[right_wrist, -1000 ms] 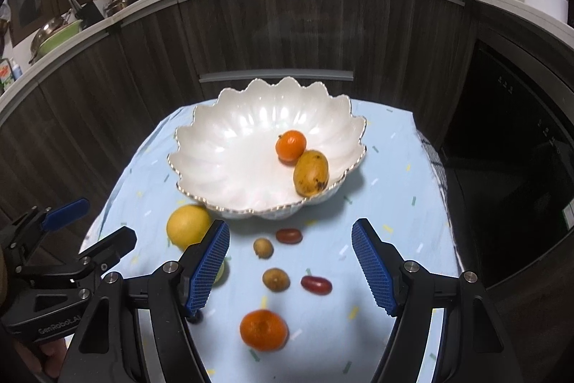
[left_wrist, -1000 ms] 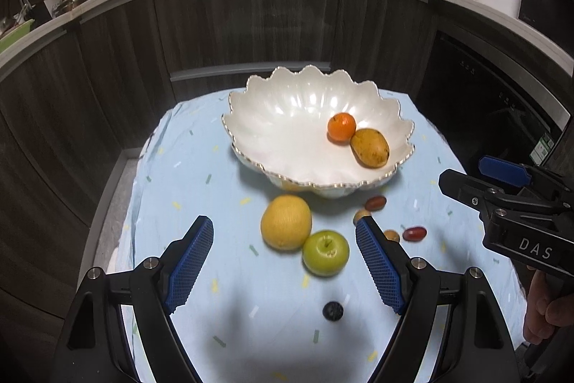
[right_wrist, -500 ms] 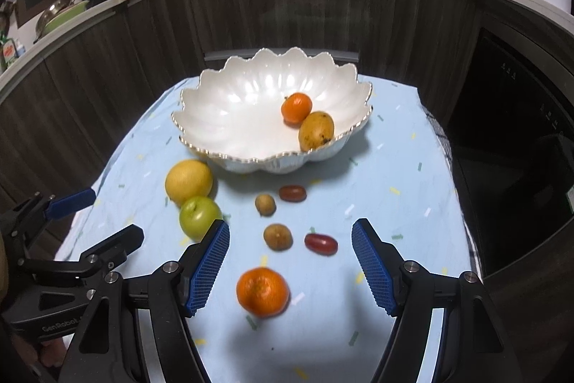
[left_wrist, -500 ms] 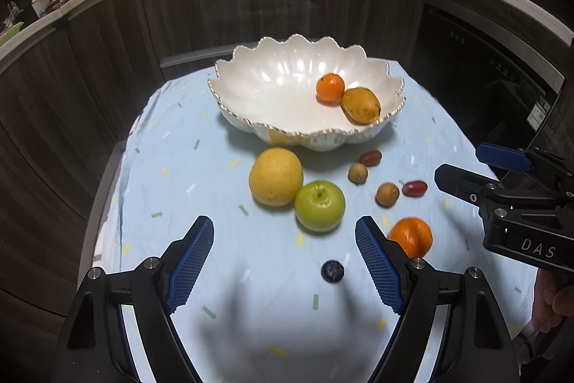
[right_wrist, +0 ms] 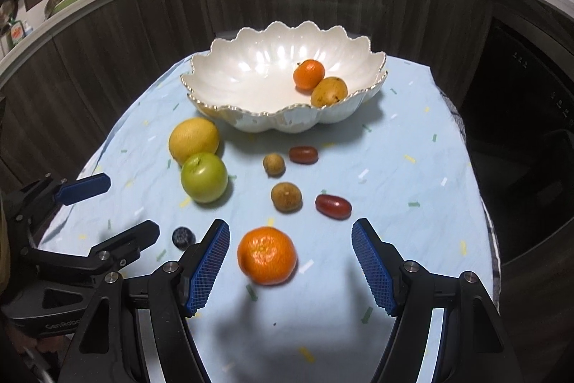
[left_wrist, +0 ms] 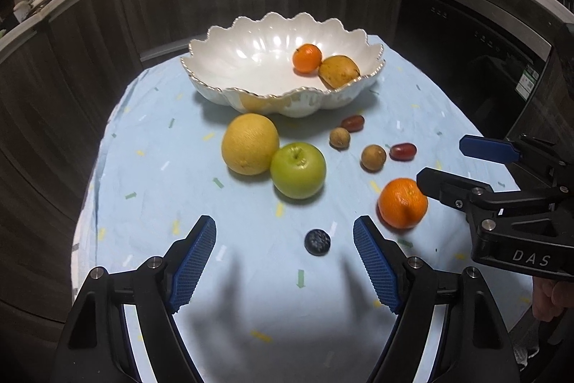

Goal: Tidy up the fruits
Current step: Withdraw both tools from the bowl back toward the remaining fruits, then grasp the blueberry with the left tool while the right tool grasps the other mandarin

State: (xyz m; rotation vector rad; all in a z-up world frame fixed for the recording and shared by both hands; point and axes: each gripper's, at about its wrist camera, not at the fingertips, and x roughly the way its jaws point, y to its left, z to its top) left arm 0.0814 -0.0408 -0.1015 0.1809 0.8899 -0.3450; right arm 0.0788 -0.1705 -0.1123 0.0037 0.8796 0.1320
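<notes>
The right gripper hangs low over the desk with its fingers spread wide and empty, and the loose orange lies between them in the lower middle of the right wrist view, so the step in hand seems to be the approach to this orange. The next move probably calls for going down a little more, closing on the orange at its widest part and carrying it to the white bowl in the upper middle of the frame, where a smaller orange and a brownish pear already lie touching each other. The left gripper is also wide open and holds nothing; a dark blueberry lies on the cloth just ahead of its fingers. A yellow citrus and a green apple touch each other left of centre, and small brown and red fruits lie scattered to the right of them. The desk is covered with a light blue cloth with small coloured marks, and behind it a dark wooden kitchen counter carries pans and bottles.
</notes>
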